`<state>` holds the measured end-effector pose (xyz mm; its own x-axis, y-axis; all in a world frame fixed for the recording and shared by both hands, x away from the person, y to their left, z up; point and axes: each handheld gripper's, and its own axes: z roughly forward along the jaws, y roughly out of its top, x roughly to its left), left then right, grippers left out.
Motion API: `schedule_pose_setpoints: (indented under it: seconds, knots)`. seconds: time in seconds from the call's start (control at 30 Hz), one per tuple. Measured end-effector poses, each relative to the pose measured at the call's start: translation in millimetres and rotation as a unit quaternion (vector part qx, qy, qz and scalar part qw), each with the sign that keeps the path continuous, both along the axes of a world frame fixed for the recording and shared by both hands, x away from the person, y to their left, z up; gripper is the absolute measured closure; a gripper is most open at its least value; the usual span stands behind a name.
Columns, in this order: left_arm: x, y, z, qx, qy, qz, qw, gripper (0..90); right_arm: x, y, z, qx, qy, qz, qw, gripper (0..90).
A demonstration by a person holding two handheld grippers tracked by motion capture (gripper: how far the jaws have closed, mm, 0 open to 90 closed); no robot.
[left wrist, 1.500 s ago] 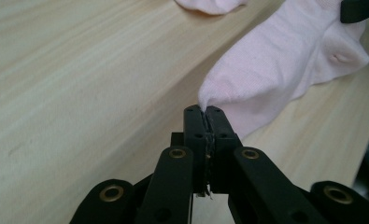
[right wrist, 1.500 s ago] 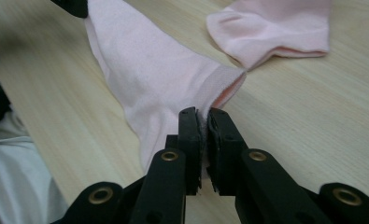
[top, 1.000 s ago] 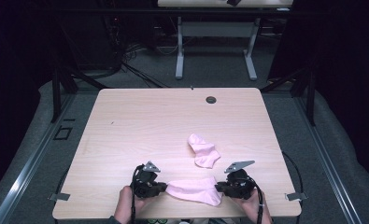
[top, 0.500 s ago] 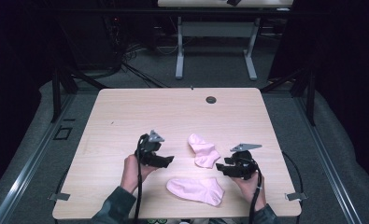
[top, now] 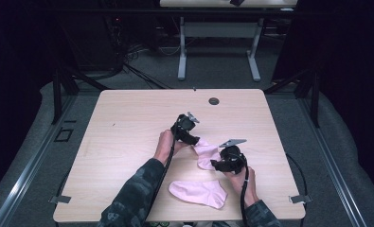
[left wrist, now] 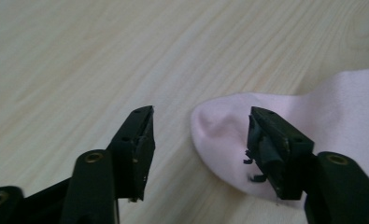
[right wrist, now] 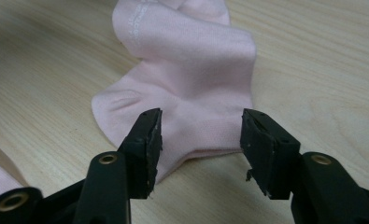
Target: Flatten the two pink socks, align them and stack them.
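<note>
Flanking the crumpled sock (top: 204,152), both grippers, left (left wrist: 198,133) and right (right wrist: 201,135), now half open and empty, have left the flat sock (top: 199,193) nearby on the desk (top: 128,123); its placement appears complete.

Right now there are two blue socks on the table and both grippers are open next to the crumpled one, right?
Almost. The socks are pink, not blue: the high view shows the crumpled sock and the flat sock on the table. The left gripper and right gripper are indeed open beside the crumpled one.
</note>
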<state>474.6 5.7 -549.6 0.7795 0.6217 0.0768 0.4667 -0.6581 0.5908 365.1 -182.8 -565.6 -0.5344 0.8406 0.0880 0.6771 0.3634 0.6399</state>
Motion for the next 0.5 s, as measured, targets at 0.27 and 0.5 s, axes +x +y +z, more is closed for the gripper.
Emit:
schedule_pose_setpoints:
  seconds: [0.27, 0.5]
  knots:
    - [-1.8, -8.5, -10.7, 0.024, 0.003, -0.013, 0.9996, 64.3, 1.8, 4.3, -1.4, -0.021, -0.007, 0.009, 0.9997, 55.1]
    - [-9.3, -10.2, -14.0, 0.024, -0.019, -0.022, 0.9993, 84.2, -0.2, 5.1, -3.2, -0.037, -0.021, 0.007, 0.9991, 63.8]
